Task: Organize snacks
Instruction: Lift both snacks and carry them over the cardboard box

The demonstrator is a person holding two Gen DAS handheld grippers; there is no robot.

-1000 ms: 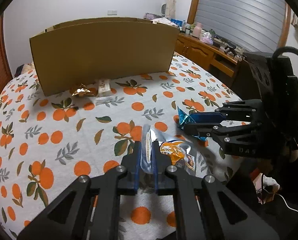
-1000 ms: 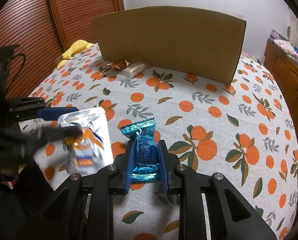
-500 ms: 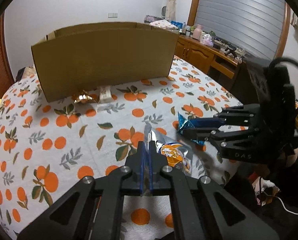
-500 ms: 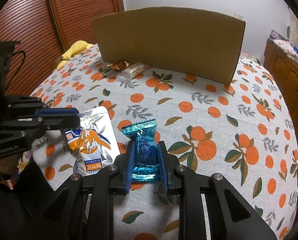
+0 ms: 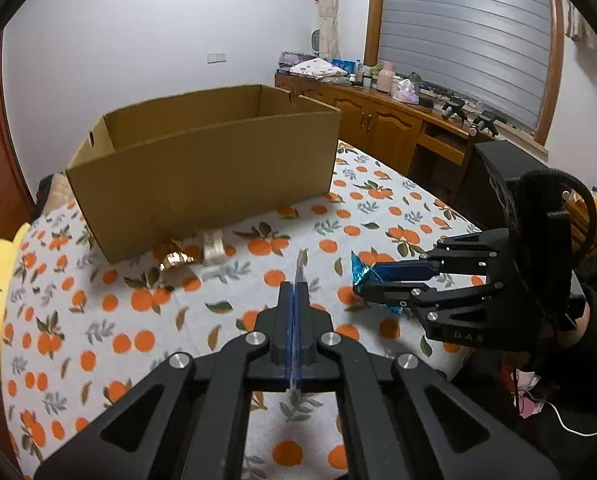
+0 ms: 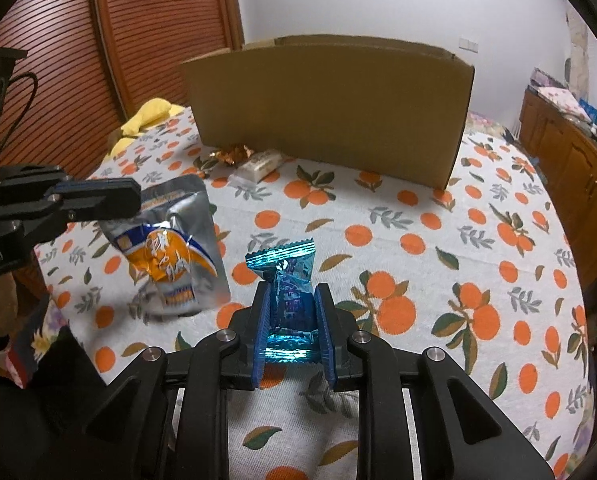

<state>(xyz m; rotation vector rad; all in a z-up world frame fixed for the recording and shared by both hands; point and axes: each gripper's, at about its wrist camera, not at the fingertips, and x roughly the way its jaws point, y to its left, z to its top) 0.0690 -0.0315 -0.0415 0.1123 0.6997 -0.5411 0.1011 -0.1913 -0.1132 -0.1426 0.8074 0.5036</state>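
**Two snacks gripped, none boxed yet**

The silver pouch (image 6: 170,256) hangs clear of the bench (image 6: 438,264), pinched along its top edge by the left claw (image 6: 132,198), whose jaws are pressed fully together on the thin foil; in the left wrist view only the pouch's edge shows between the pads. Just beside it, the blue packet (image 6: 288,300) sits between the pads of the right claw (image 6: 292,320), which is closed narrowly on it, the crimped top sticking out ahead of the fingertips. Whether the packet's lower end touches the cloth I cannot tell.

Further off, at the foot of the box (image 5: 202,164), two more snacks lie on the bench: a gold wrapper (image 6: 230,154) and a white packet (image 6: 258,166), touching or nearly touching each other and close against the cardboard wall.

The box stands open at the top. What shows of its inside in the left wrist view is bare, though its floor is hidden.

By my reading the job is early: both claws are loaded, but the carry and drop into the box remain, and the two snacks by the box have not been picked up.
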